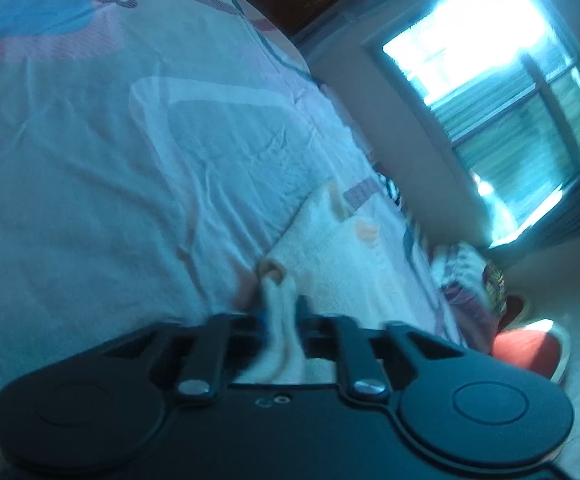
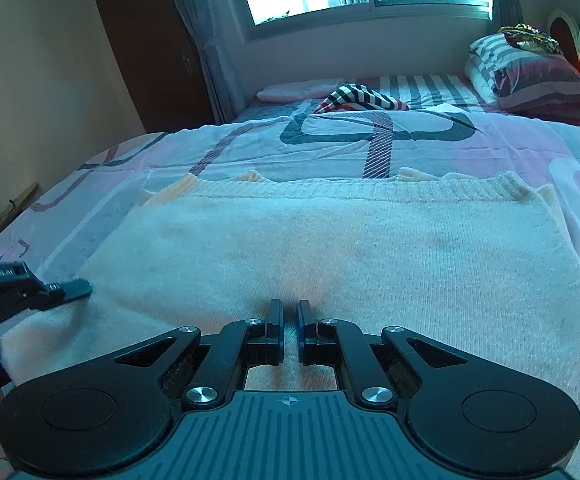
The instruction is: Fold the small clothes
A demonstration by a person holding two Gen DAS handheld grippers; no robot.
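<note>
My left claw [image 1: 282, 312] is clenched on a bunched corner of the cream knitted garment [image 2: 329, 248], which lies spread flat across the patterned bedsheet [image 2: 250, 148] near the bed's front edge. My right claw [image 2: 290, 312] sits pinched together over the garment's near hem, nothing visibly caught between its tips

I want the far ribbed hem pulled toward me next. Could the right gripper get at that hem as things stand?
Probably yes. The right gripper sits shut on the near part of the cream knit garment; the cloth between it and the ribbed hem lies flat and bare, so it would only need to let go and move forward.
</note>
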